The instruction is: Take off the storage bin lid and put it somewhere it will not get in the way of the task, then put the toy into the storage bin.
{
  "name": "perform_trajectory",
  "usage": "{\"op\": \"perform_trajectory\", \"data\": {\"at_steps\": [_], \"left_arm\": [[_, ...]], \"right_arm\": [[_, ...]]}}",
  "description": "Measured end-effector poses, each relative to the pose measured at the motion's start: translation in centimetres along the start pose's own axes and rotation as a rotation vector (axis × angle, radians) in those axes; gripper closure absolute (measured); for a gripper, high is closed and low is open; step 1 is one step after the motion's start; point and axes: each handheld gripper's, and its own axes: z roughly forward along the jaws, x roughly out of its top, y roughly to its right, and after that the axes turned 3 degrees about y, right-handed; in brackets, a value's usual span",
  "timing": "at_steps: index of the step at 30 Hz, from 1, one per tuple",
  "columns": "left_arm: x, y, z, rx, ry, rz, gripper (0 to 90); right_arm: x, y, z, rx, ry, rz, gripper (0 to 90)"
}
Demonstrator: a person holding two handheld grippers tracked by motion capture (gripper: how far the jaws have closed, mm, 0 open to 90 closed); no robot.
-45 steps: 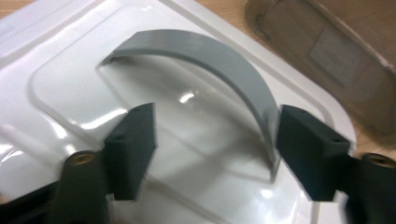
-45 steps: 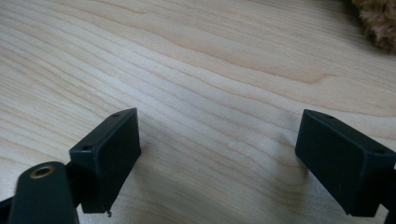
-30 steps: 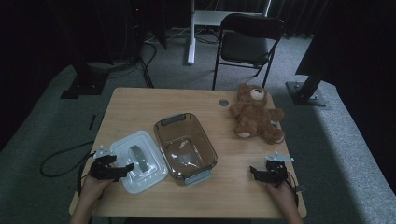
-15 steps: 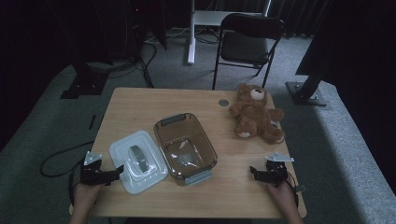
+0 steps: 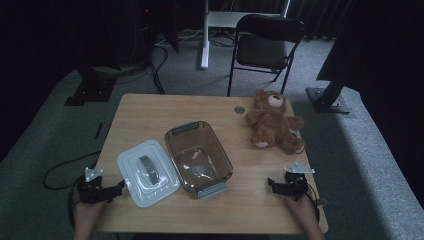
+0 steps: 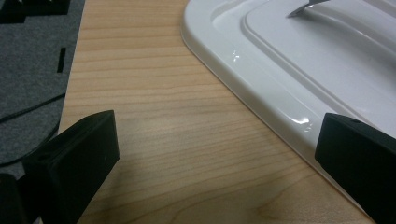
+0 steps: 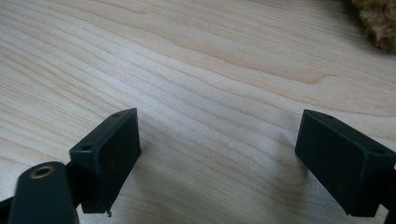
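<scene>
Both my grippers are matte black. Left gripper: grey three-cornered plate on top, dark cable trailing off its back over the table edge to the floor. Its jaws are blocky rectangular pads with flat faces and squared corners. Right gripper: same build, same grey plate, thin cable running back past my hand. Its jaws have small screw holes at the corners of the end faces, and a round brass-coloured insert sits in the black body low on the left in the right gripper view.
</scene>
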Motion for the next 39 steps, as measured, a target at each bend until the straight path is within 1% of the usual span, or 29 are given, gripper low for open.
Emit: {"op": "perform_trajectory", "data": {"at_steps": [3,6,8,12,14,15,17,19,21,26,29,32,34,35,39], "left_arm": [[-0.1,0.0,0.2,0.003,-0.018,0.004,0.6],[-0.2,0.0,0.4,0.016,-0.028,0.007,0.6],[-0.3,0.0,0.5,0.027,-0.032,0.022,0.6],[-0.2,0.0,0.5,0.027,-0.032,0.025,0.6],[-0.2,0.1,0.6,0.033,-0.033,0.026,0.6],[-0.2,0.2,0.6,0.038,-0.035,0.032,0.6],[-0.2,0.2,0.7,0.035,-0.037,0.037,0.6],[-0.1,0.2,0.7,0.034,-0.037,0.039,0.6],[-0.1,0.2,0.7,0.033,-0.037,0.04,0.6],[-0.1,0.1,0.8,0.031,-0.037,0.042,0.6],[-0.1,0.1,0.8,0.029,-0.035,0.042,0.6],[0.0,0.1,0.8,0.029,-0.034,0.041,0.6],[0.0,0.1,0.8,0.028,-0.034,0.042,0.6],[0.0,0.1,0.8,0.028,-0.034,0.042,0.6],[0.0,0.1,0.9,0.023,-0.035,0.047,0.6]], "right_arm": [[0.0,0.0,0.0,0.0,0.0,0.0,13.2],[0.0,0.0,0.0,0.003,-0.002,-0.003,12.4],[0.0,0.0,0.0,0.003,-0.002,-0.003,12.4],[0.0,0.0,0.0,0.006,-0.001,-0.006,12.5],[-0.1,0.1,-0.1,0.014,-0.002,-0.014,12.6],[-0.1,0.1,-0.2,0.012,-0.011,-0.013,14.0],[0.1,0.1,-0.5,0.006,-0.031,-0.002,15.8],[0.3,0.3,-0.7,0.021,-0.042,0.018,15.8],[0.6,0.6,-1.0,0.03,-0.033,0.043,15.7],[2.1,1.2,-2.1,0.053,-0.001,0.093,13.7],[3.1,1.7,-2.7,0.044,0.034,0.105,12.8],[4.4,2.3,-3.1,0.016,0.06,0.109,12.9],[5.3,2.8,-3.3,-0.004,0.078,0.125,13.0],[5.8,3.0,-3.4,-0.01,0.088,0.125,13.0],[8.0,4.0,-3.4,-0.031,0.115,0.152,13.0]]}}
